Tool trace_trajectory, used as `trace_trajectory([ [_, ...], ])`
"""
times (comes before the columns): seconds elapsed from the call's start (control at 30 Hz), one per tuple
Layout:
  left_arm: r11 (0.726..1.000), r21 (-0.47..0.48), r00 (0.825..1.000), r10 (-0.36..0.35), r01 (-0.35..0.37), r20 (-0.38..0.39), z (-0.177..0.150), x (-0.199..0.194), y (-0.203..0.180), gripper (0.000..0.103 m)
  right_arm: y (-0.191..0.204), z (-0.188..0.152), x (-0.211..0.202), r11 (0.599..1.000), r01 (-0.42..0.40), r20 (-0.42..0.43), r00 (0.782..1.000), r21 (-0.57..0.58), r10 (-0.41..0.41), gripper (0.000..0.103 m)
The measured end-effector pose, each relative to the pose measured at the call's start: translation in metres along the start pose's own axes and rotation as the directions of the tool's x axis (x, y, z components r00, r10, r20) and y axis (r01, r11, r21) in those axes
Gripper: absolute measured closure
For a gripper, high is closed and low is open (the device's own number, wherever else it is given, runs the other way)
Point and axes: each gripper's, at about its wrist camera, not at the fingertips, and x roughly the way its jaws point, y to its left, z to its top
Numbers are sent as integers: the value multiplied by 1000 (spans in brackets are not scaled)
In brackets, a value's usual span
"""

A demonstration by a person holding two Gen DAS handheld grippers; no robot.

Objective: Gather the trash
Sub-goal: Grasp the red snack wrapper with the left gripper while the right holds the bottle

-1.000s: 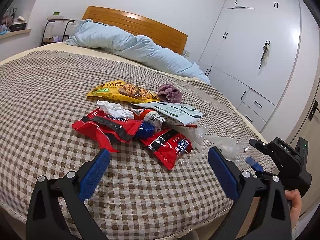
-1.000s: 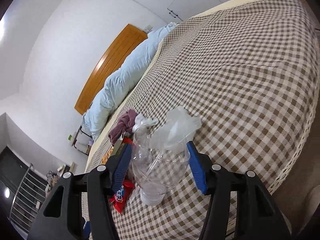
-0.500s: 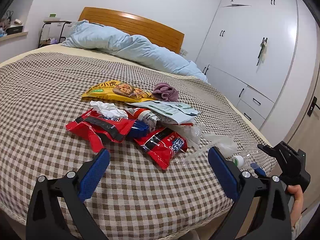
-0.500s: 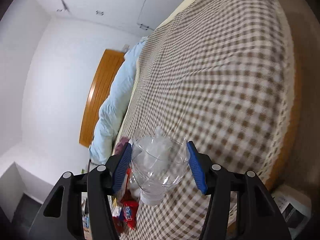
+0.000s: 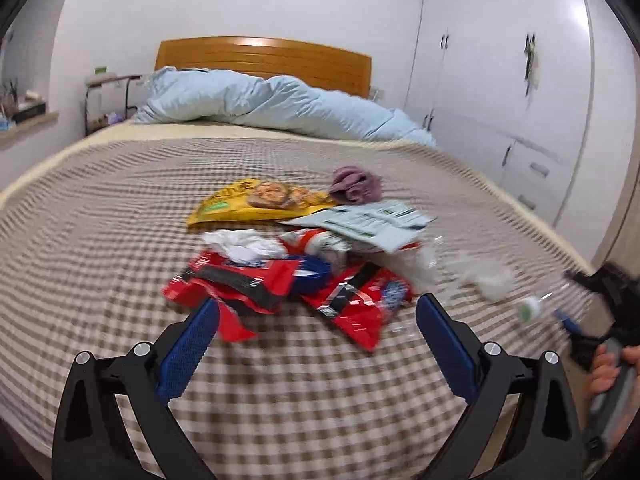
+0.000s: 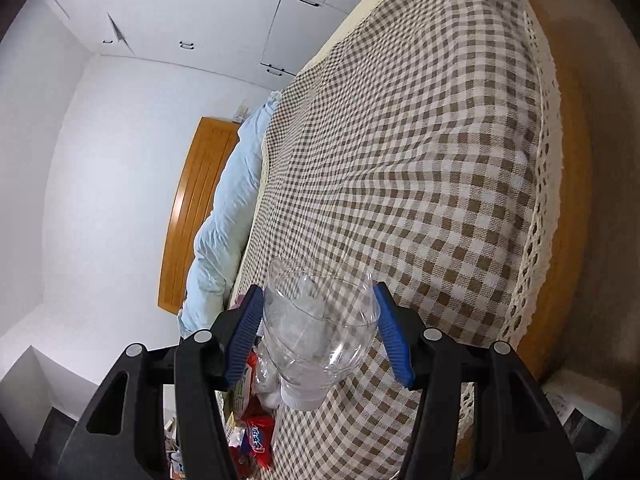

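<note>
Right claw is clamped on a clear plastic bottle, cap end toward the camera, held above the near right edge of the checked bed; left claw stands apart with nothing between its pads, low over the bed's near part. Just beyond it lies the trash pile: red wrappers, white tissue, then a printed pouch, a yellow snack bag and a purple cloth. Farthest, a light-blue duvet lies against the wooden headboard.
</note>
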Motion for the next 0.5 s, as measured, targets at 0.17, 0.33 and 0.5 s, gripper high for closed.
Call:
trace_trajectory([
  [0.17,993,31,991,113,-111,-70,4,23,13,8,-10,4,-7,1000,-2,-9,1000,20,2,48],
  [0.33,981,59,976,192,-187,-100,7,44,22,22,-11,11,-7,1000,-4,-5,1000,27,4,48],
  [0.5,992,15,979,128,-127,-159,6,60,29,94,-12,19,-10,1000,-10,-6,1000,28,10,48],
])
